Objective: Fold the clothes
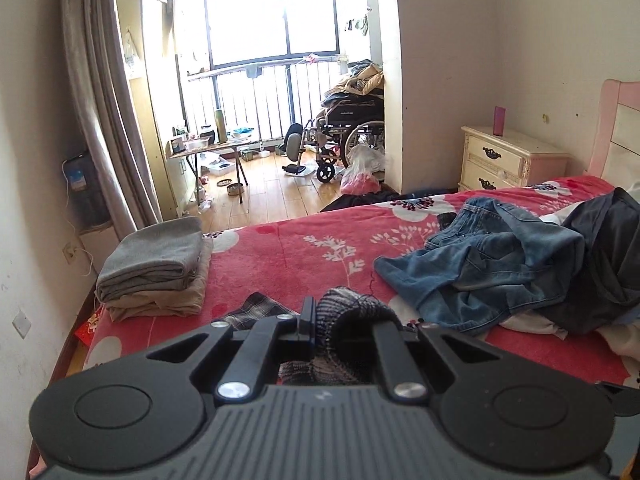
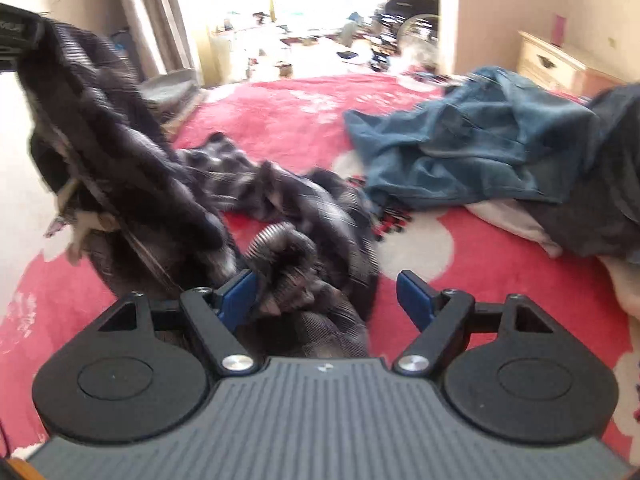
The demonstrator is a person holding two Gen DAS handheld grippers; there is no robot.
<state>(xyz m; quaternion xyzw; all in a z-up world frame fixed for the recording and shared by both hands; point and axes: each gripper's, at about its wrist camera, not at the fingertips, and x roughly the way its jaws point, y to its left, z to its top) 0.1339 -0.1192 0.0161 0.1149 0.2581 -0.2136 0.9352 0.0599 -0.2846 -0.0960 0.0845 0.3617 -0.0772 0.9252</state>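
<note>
A dark plaid garment [image 1: 352, 312] bunches over my left gripper [image 1: 309, 320], which is shut on its cloth. In the right wrist view the same garment [image 2: 168, 184] hangs from the left gripper [image 2: 20, 36] at the upper left and trails down onto the red floral blanket [image 2: 480, 280]. My right gripper [image 2: 326, 284] stands open low over the bed. A ribbed fold of the garment lies against its left blue pad [image 2: 240, 296], and the right pad [image 2: 414, 296] is clear of it.
Blue jeans [image 1: 480, 264] and a dark grey garment [image 1: 608, 248] lie crumpled on the bed's right side. A stack of folded grey and beige clothes [image 1: 156, 268] sits at the far left corner. Beyond are a cream nightstand [image 1: 504, 160] and a wheelchair [image 1: 352, 136].
</note>
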